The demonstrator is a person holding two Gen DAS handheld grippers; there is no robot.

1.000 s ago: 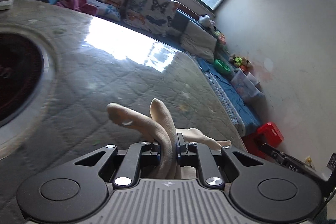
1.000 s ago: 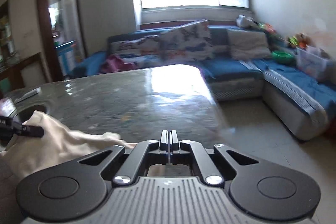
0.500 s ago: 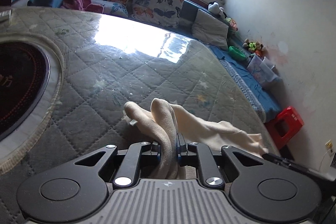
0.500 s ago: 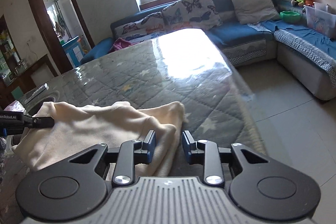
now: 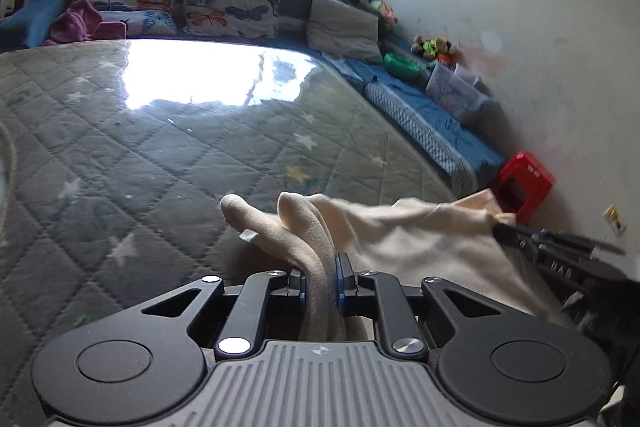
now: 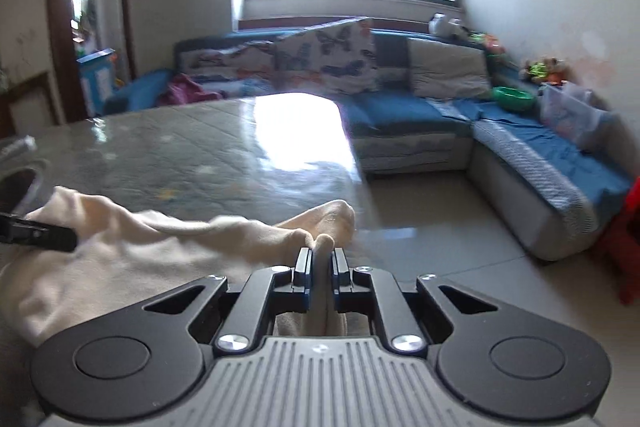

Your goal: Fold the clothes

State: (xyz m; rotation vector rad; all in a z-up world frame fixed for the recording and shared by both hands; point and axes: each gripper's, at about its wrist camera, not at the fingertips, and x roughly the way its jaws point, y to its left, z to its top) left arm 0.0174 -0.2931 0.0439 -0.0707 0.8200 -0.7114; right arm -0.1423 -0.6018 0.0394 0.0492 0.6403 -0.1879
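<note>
Cream garment (image 5: 420,239), soft fleece-like cloth, lies bunched at the near edge of the desk (image 5: 168,155), stretched between both tools. Desk has a grey quilted cover with stars under a glossy clear sheet; strong window glare on it.

Left gripper (image 5: 321,279): fingers clamped on a thick fold of the garment. Fold rises between the blue pads and curls over in two rounded lobes ahead of the tips. Small white tag (image 5: 248,235) shows on the left lobe.

Right gripper (image 6: 320,269): fingers closed on another bunched edge of the same garment (image 6: 168,247); cloth fills the narrow gap and pokes out forward in a rounded end. In the left wrist view, the right gripper's black tip (image 5: 508,229) meets the garment's far right corner. In the right wrist view, the left gripper's tip (image 6: 44,231) shows at left, touching the cloth.

Background: blue corner sofa (image 6: 400,115) with butterfly cushions (image 5: 228,3), red stool (image 5: 524,183) by the wall, green bowl (image 6: 514,97) on the sofa. Right wrist view slightly blurred.
</note>
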